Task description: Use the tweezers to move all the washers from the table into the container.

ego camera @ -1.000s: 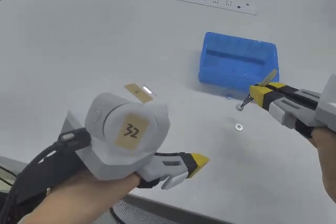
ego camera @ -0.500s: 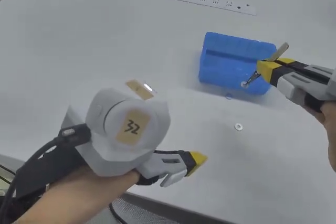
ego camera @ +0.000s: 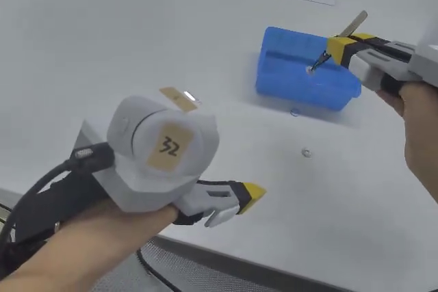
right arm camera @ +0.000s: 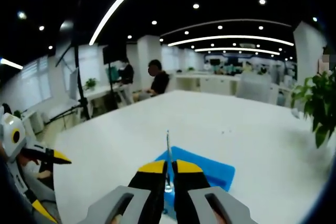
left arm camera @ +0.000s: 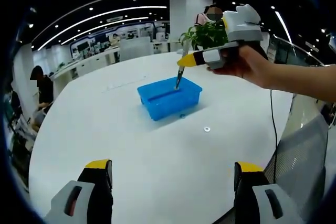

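Clamping tweezers (ego camera: 319,62), right claw (ego camera: 335,46) above container (ego camera: 306,98), tips blurred

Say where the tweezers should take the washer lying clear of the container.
Likely across its band: one tip of the tweezers in the hole, the other outside the rim, coming from above. The washer lies flat and thin on the table, so a sideways approach finds no edge to pinch.

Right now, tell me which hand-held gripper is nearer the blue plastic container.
Right. The right hand-held gripper holds thin metal tweezers whose tips are over the blue plastic container. The left hand-held gripper hangs open near the white table's front edge, well apart from it.
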`<state>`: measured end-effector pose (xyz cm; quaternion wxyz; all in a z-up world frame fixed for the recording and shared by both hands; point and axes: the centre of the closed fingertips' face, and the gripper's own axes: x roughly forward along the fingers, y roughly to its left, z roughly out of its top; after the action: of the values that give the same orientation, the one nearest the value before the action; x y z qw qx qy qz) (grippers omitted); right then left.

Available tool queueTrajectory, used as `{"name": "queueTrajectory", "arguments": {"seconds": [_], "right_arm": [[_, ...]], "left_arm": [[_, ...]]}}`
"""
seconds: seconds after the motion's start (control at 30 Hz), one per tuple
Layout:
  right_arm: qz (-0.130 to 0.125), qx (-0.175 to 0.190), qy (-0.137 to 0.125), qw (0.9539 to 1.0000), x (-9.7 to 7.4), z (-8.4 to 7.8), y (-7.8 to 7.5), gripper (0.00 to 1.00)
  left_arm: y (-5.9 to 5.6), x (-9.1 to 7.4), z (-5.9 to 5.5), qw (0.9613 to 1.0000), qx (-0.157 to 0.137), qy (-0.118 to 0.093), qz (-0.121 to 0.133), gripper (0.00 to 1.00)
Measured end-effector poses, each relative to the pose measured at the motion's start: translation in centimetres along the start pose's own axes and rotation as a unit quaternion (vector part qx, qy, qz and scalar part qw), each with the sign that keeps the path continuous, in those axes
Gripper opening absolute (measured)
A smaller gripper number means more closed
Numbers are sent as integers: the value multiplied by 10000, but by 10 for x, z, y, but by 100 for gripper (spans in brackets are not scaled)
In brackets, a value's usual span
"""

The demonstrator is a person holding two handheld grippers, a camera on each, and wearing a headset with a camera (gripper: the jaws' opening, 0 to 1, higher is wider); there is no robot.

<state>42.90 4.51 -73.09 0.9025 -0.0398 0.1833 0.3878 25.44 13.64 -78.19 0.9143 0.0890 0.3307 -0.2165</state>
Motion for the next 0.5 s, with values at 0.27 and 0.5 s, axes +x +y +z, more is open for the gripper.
{"name": "queueTrajectory", "arguments": {"seconds": [0.27,0.5], "right_arm": [[-6,62,291,9996,22,-25,-7,1],[-55,38,448,9990,31,-40,-9,1]], "left_arm": [[3,-1,-2,10000,-31,31,27,99],[3,-1,-3,10000,-54,60,49,99]]}}
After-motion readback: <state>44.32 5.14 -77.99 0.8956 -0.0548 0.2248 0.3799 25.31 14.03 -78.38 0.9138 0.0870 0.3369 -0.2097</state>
